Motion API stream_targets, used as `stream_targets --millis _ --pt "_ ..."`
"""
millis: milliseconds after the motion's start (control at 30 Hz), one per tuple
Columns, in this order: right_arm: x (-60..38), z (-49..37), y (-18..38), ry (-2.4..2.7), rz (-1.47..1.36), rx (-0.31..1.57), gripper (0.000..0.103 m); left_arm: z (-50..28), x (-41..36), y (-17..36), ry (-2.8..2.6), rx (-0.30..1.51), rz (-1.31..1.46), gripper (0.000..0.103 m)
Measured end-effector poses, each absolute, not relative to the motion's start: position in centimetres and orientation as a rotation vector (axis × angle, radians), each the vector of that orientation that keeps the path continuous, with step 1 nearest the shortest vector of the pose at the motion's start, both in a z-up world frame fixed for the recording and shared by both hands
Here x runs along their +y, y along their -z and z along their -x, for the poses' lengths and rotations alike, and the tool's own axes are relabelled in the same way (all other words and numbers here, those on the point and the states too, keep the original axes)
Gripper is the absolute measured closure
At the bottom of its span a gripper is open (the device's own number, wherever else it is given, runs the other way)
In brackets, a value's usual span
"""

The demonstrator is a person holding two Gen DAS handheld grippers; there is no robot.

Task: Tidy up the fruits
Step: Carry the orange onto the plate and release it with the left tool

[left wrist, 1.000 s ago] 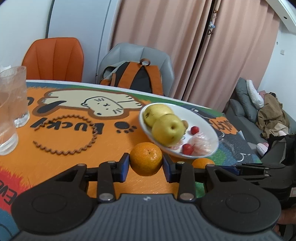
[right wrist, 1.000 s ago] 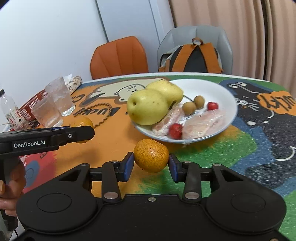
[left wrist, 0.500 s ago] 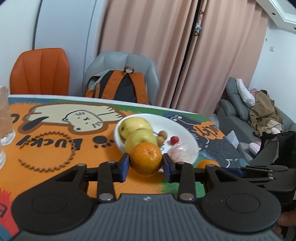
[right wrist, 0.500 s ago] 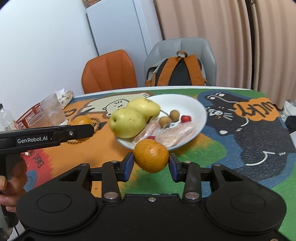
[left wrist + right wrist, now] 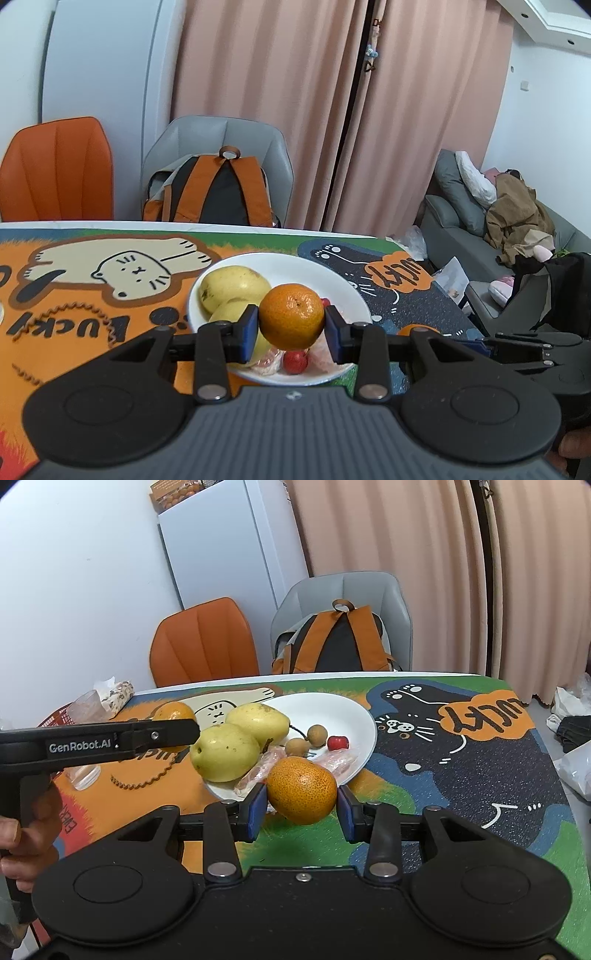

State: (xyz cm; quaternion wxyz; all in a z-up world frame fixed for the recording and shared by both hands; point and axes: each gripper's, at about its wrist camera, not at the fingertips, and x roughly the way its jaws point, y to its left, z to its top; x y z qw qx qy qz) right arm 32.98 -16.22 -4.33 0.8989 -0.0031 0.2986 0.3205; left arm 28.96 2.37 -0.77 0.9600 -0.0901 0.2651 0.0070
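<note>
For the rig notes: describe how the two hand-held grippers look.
Both match: the left hand-held gripper and right hand-held gripper have black bodies, round pivot discs, silver bolts and blue pads. The left one's side reads GenRobot.AI in white. No sleeves or cables show.

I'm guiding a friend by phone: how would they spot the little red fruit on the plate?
Find the white plate on the cartoon tablecloth. Near its right rim, beside two brown longans, lies the small red fruit: the only glossy red thing there, far smaller than the yellow pears.
</note>
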Motion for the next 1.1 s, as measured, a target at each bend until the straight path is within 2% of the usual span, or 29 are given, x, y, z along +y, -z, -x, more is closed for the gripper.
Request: stream_targets --millis 1100 --pt "-18.7 -37.7 6.4 -0.609 -0.053 0.621 0.065 -36.3 1.3 3.0 -0.025 0.616 0.165 0.064"
